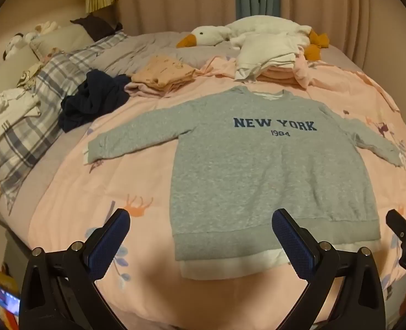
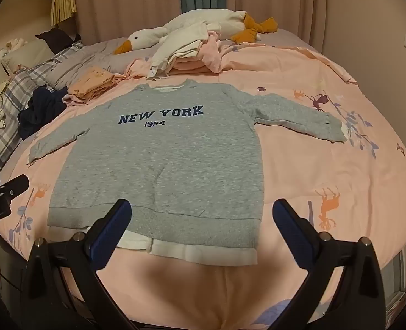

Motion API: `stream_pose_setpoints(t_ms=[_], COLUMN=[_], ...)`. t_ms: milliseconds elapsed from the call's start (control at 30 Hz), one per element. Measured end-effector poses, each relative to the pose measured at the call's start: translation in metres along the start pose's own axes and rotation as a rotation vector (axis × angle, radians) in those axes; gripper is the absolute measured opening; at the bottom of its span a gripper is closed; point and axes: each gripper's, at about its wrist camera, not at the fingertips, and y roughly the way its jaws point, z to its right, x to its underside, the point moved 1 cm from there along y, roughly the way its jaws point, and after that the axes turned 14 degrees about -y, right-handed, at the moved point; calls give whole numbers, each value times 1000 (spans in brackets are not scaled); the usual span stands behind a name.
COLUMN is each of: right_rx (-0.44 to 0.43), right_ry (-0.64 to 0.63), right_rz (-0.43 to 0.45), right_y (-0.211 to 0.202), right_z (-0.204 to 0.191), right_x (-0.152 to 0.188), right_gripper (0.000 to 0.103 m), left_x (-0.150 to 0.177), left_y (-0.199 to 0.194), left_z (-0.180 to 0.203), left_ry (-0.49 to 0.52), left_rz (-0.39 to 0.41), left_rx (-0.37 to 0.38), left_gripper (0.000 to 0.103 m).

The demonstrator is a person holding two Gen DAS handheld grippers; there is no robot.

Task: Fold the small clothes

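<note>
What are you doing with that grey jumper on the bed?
A person is about to fold it. The grey NEW YORK sweatshirt lies flat, front up, sleeves spread, on the pink quilt. The left tongs and right tongs both hang open above its hem, holding nothing. Folded clothes sit further back, near a plush goose.

both wrist views look steeply down from the bed's (image 1: 65,198) foot – left and right – sharing the sweatshirt (image 1: 258,170).

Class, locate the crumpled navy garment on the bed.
In both wrist views the navy garment lies left of the grey sweatshirt, between the plaid pillow and the folded peach clothes.
</note>
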Motion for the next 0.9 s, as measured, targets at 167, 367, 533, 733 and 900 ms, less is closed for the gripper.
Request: stream_pose_setpoints(t_ms=[167,367,533,733,900], right_rx=[-5,-8,-7,-1,-2], right_ry=[-6,-10,-14,-23,-27], right_rz=[-4,-2,3,0,-1], right_y=[-2,-1,-6,-7,-6], right_z=[0,-4,-5,-8,-8], right_x=[0,1,1,0,-1], right_gripper=[103,103,103,103,103], left_x=[-2,3,3,3,2], left_y=[1,-4,-5,-7,-8], left_z=[7,6,6,7,8], left_ry=[21,20,23,25,25], left_rz=[-11,-5,-5,-7,-10], left_rx=[-8,32,39,42,43], left_gripper=[102,102,102,102,102])
